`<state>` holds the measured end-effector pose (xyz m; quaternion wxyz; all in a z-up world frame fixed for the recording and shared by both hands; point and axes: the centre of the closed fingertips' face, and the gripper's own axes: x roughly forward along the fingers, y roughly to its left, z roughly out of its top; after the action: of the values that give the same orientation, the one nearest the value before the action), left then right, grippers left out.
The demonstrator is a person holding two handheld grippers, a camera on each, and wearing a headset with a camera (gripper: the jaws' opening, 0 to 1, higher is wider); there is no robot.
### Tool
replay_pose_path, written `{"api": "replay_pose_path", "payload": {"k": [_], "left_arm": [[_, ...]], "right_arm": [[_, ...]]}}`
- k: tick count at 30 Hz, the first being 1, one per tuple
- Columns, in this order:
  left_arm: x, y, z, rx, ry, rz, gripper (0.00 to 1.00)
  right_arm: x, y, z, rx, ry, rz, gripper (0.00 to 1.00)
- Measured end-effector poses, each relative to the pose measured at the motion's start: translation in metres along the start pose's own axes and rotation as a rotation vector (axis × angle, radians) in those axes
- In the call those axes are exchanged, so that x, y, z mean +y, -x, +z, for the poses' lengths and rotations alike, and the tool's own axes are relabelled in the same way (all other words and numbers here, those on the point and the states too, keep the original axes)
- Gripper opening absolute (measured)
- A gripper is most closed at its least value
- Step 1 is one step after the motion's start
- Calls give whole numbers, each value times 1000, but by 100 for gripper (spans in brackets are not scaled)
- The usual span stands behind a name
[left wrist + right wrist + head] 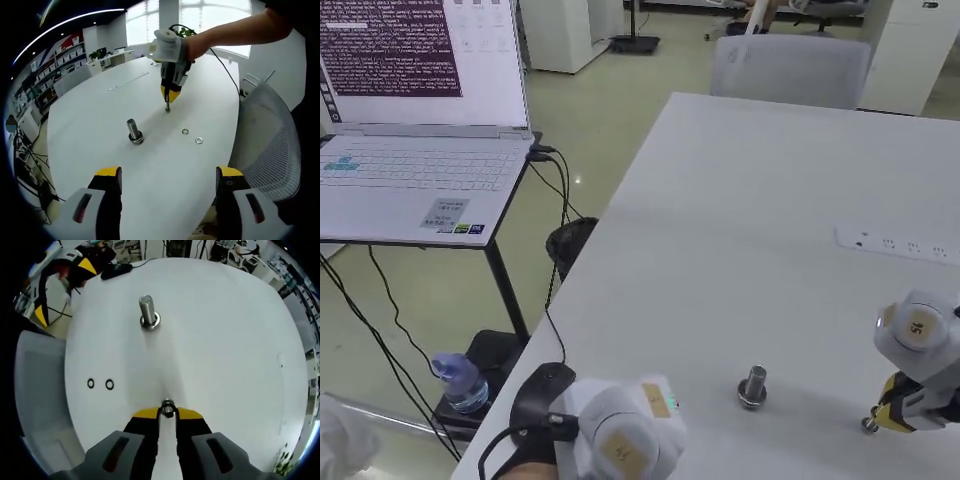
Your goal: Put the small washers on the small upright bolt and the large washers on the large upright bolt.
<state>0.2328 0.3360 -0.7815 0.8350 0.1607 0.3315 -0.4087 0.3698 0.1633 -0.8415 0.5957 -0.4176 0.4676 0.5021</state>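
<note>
White tabletop (740,230) runs from the bottom of the head view up to its top right. An open laptop (420,170) on a black stand sits off the table edge at the upper left.

At the bottom of the left gripper view, the left gripper (169,175) has its yellow-tipped jaws spread wide, with nothing between them.

Ahead of it and a little left of centre stands the large steel bolt (134,131), upright, with a ring at its base that looks like a washer already seated.

Further on, at centre, the small steel bolt (167,107) also stands upright. The right gripper (167,416) comes down on it, jaws pressed in around its top. I cannot tell whether a washer is held there too.

Right of the large bolt, the two small steel washers (185,131) (199,140) lie flat, side by side and just apart. They sit between the left gripper and the small bolt.

In the right gripper view they lie well to the left of its jaws, so the right gripper looks the nearer one. It would have to let go and swing left to reach them.

A white power strip (900,245) lies at the right edge of the head view.
</note>
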Motion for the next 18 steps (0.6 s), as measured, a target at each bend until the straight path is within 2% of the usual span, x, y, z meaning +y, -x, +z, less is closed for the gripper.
{"api": "replay_pose_path", "payload": {"k": [8,18], "left_arm": [[1,-2,3,-14,4,-7,78],[2,-3,-2,7,-1,-6,77]], "right_arm": [[1,-13,-5,15,8,11,12],[0,-22,-6,26,16,15,13]]}}
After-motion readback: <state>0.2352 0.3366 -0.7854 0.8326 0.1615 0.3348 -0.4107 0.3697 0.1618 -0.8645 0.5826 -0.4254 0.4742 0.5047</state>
